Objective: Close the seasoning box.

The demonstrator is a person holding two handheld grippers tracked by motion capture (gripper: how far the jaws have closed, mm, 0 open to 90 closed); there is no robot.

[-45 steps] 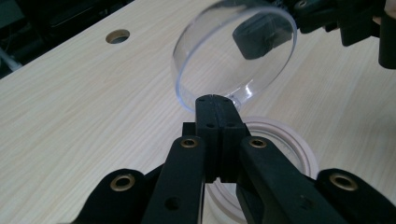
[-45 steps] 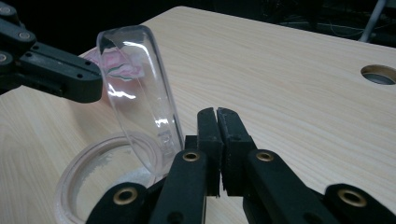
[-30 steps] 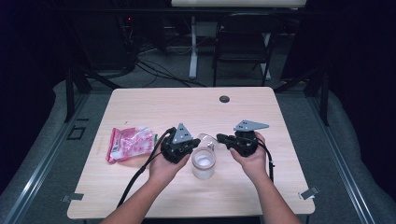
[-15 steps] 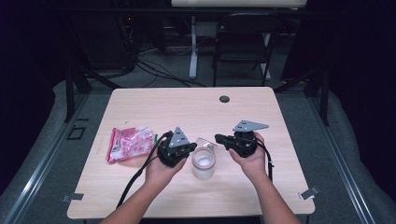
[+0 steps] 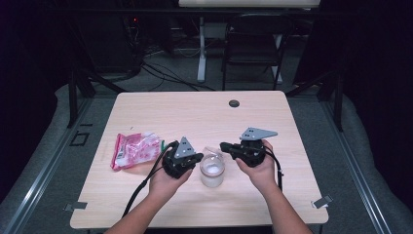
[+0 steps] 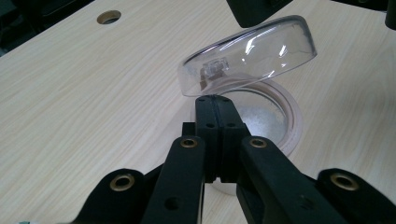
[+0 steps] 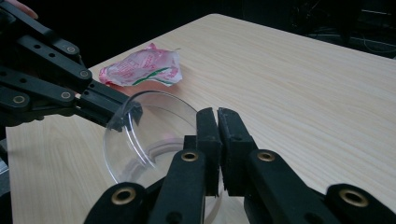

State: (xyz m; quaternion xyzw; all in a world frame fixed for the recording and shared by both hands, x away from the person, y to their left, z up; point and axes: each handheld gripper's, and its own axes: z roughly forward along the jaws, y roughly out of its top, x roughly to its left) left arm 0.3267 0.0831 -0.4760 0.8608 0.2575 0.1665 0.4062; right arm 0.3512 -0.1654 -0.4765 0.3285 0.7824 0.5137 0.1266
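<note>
- The left gripper [image 6: 215, 100] has its fingers clenched on the edge of the clear lid [image 6: 261, 51], which is tilted over the cup [image 5: 212, 173] near the tabletop's front edge; the slick plastic could slip free.
- The right gripper [image 7: 217, 114] has its fingers clenched just beside the lid; a nudge could tip the cup.

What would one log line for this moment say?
left gripper: shut on clear lid, tilted | right gripper: shut, at jar | pink packet: apart

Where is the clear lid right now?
In the high view the clear lid is tilted above the jar, near the table's front, between the left claw and right claw.
</note>
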